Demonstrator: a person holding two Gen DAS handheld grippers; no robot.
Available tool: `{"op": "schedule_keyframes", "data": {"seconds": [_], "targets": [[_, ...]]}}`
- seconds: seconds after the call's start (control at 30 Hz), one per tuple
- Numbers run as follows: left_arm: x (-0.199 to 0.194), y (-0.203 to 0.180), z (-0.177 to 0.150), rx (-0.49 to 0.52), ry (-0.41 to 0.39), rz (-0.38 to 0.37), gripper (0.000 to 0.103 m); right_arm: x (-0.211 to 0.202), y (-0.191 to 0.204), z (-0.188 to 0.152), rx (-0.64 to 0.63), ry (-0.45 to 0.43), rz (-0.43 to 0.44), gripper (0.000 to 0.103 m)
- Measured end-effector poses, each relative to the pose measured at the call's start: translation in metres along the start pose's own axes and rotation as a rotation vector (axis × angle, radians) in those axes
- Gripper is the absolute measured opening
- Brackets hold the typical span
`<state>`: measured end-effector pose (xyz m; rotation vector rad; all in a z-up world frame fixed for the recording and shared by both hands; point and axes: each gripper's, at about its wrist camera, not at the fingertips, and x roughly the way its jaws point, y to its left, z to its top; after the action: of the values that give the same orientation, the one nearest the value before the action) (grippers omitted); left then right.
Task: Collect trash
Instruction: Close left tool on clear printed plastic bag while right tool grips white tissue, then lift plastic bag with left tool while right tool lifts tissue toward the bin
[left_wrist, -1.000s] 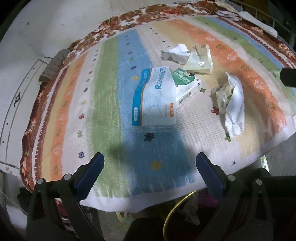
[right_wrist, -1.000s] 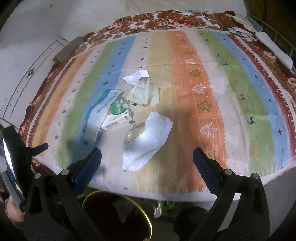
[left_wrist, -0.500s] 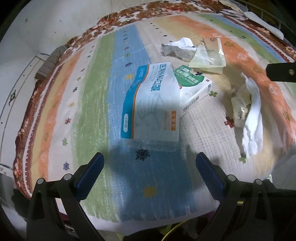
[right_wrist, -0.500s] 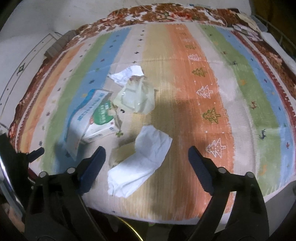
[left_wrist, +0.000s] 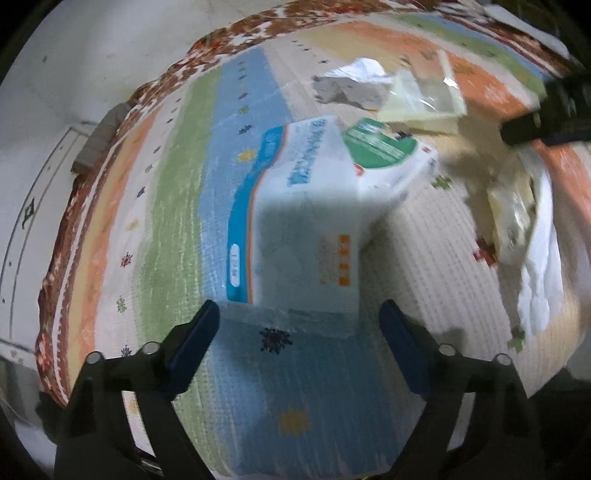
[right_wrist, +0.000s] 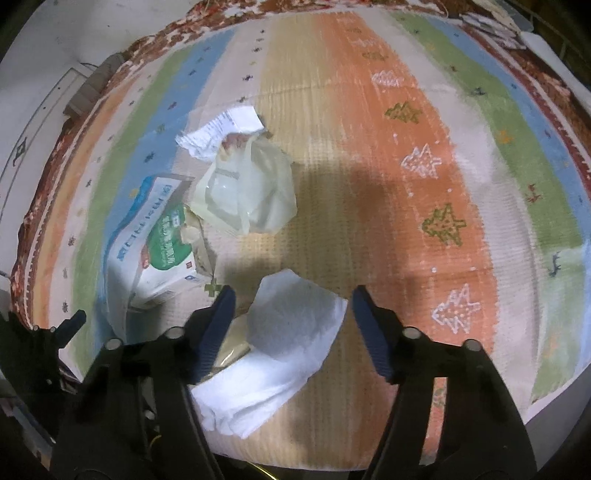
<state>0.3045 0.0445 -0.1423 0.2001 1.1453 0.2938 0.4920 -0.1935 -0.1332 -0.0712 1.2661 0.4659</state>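
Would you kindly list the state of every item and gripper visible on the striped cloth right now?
Left gripper: open, jaws just closing, nothing gripped, at the blue-and-white packet's near edge.
Right gripper: open, jaws just closing, astride the white tissue, pads not pressing.
Blue-and-white packet: flat, unheld.
Green-labelled box: lying against the packet.
White tissue: crumpled, unheld.
Plastic bag: crumpled.
Paper slip: crumpled.

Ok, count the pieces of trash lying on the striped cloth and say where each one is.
5. Blue-white packet nearest the left gripper; green-white box against it; crumpled paper farthest; clear bag beside that; white tissue between the right gripper jaws. Something yellowish under the tissue may be more.
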Motion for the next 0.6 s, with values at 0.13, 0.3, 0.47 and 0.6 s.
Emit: {"op": "schedule_keyframes", "data": {"seconds": [0.13,0.3,0.47,0.6], "targets": [[0.006,0.003,0.002,-0.026,0.011,-0.037,0.058,0.011,0.001,-0.001,-0.012,0.025,-0.019,0.038],[0.009,0.001,0.003,-0.011,0.011,-0.056,0.014,0.009,0.004,-0.002,-0.024,0.018,-0.017,0.016],[0.005,0.013,0.006,-0.061,0.023,-0.094,0.0,0.001,0.01,-0.002,-0.048,0.006,-0.006,0.007],[-0.01,0.029,0.012,-0.114,0.02,-0.159,0.0,-0.013,0.012,-0.002,-0.056,-0.016,0.011,0.006]]}}
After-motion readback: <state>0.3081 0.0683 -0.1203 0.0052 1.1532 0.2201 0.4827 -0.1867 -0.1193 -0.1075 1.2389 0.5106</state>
